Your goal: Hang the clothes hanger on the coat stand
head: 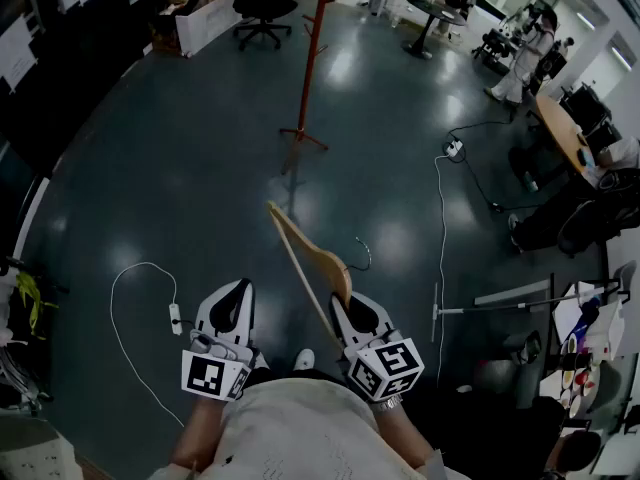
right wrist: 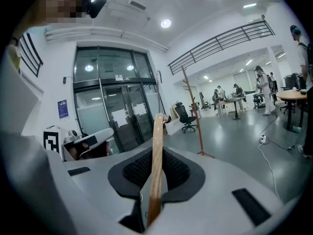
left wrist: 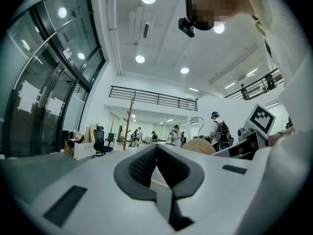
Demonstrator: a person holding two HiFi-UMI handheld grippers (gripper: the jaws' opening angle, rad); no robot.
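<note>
Here the right gripper (head: 352, 310) clamps the wooden clothes hanger (head: 322, 260), while the left gripper (head: 236, 293) sits closed, empty.

Curved wooden clothes hanger (head: 305, 260) sat well short of the tall red coat stand (head: 311, 53); a black office chair (head: 262, 3) stood beyond the stand, leftward.

The clothes hanger (head: 322, 263) is pale tan wood, the coat stand (head: 313, 48) reddish-brown, the floor (head: 150, 148) dark blue-grey.
</note>
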